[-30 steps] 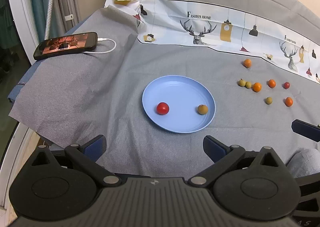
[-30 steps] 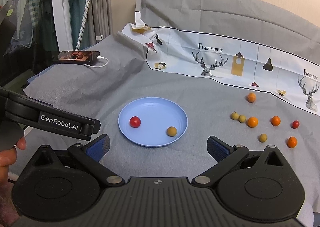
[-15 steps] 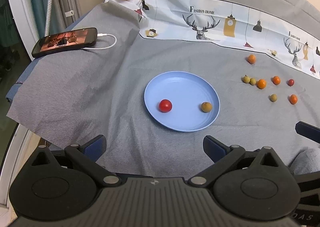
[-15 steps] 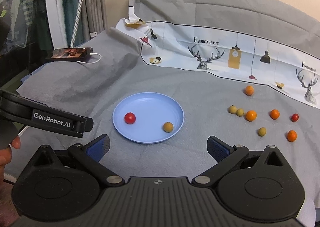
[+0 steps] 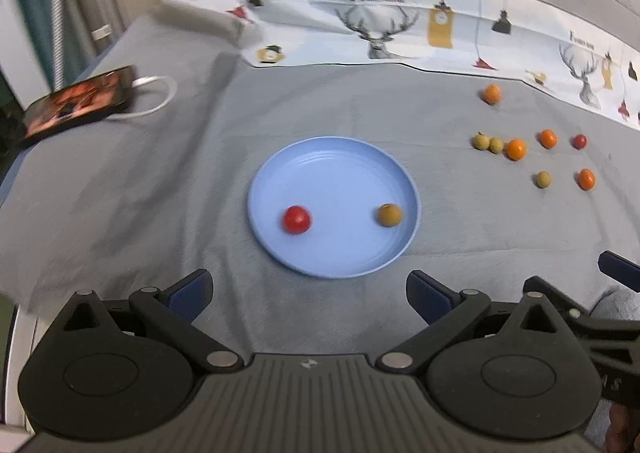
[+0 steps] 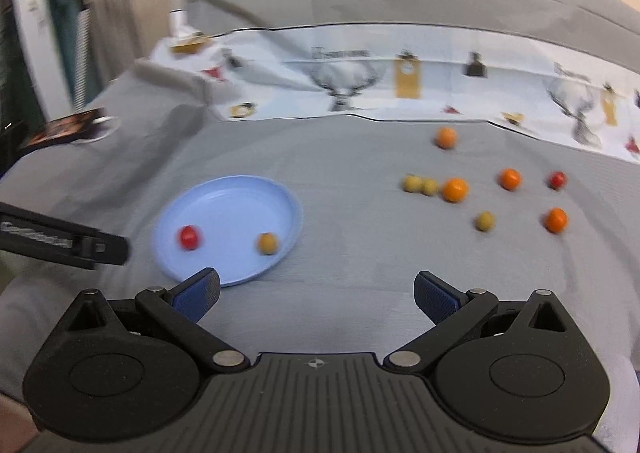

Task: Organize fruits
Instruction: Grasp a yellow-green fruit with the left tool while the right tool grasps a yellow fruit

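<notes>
A blue plate [image 5: 344, 157] [image 6: 240, 197] lies on the grey cloth and holds a red tomato [image 5: 296, 219] [image 6: 189, 237] and a brown-yellow fruit [image 5: 389, 214] [image 6: 267, 243]. Several small orange, yellow-green and red fruits [image 5: 515, 149] [image 6: 455, 189] lie loose on the cloth to the plate's right. My left gripper [image 5: 308, 295] is open and empty, just in front of the plate. My right gripper [image 6: 316, 293] is open and empty, in front of the bare cloth between plate and loose fruits.
A phone [image 5: 78, 103] with a white cable lies at the far left of the cloth. A printed deer-pattern cloth [image 5: 384, 25] runs along the back. The table's edge drops off at the left. The left gripper's body [image 6: 60, 241] shows at the left of the right wrist view.
Both grippers have moved forward and to the right; the right one swung further toward the loose fruits. Both stay open and empty. The fruits have not moved.
</notes>
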The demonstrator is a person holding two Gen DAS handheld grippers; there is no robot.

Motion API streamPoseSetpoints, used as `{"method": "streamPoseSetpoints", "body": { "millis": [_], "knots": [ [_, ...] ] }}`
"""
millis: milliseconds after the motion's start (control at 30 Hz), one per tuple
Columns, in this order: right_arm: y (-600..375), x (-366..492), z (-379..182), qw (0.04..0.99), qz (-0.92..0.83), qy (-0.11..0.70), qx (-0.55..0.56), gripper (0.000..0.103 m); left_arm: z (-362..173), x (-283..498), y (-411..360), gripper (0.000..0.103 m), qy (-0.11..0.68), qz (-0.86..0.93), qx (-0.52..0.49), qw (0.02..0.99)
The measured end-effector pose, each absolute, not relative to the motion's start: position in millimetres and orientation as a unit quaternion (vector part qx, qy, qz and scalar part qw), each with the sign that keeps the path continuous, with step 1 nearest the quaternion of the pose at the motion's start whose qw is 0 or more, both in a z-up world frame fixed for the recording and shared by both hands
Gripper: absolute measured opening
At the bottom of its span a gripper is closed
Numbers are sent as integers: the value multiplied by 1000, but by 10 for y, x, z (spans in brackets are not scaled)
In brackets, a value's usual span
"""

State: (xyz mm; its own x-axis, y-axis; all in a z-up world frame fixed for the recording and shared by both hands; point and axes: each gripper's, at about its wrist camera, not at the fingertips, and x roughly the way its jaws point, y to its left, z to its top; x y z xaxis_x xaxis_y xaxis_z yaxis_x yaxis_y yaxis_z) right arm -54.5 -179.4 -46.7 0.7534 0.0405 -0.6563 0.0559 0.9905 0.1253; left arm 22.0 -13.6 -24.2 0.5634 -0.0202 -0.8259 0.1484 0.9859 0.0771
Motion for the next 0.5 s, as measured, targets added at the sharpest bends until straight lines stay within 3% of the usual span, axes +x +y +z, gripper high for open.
{"method": "streamPoseSetpoints", "body": {
  "millis": [500],
  "knots": [
    [-3161,328,-1376,914,-164,352,117,102,-757,1569,-1723,103,482,-152,159,848]
  ]
}}
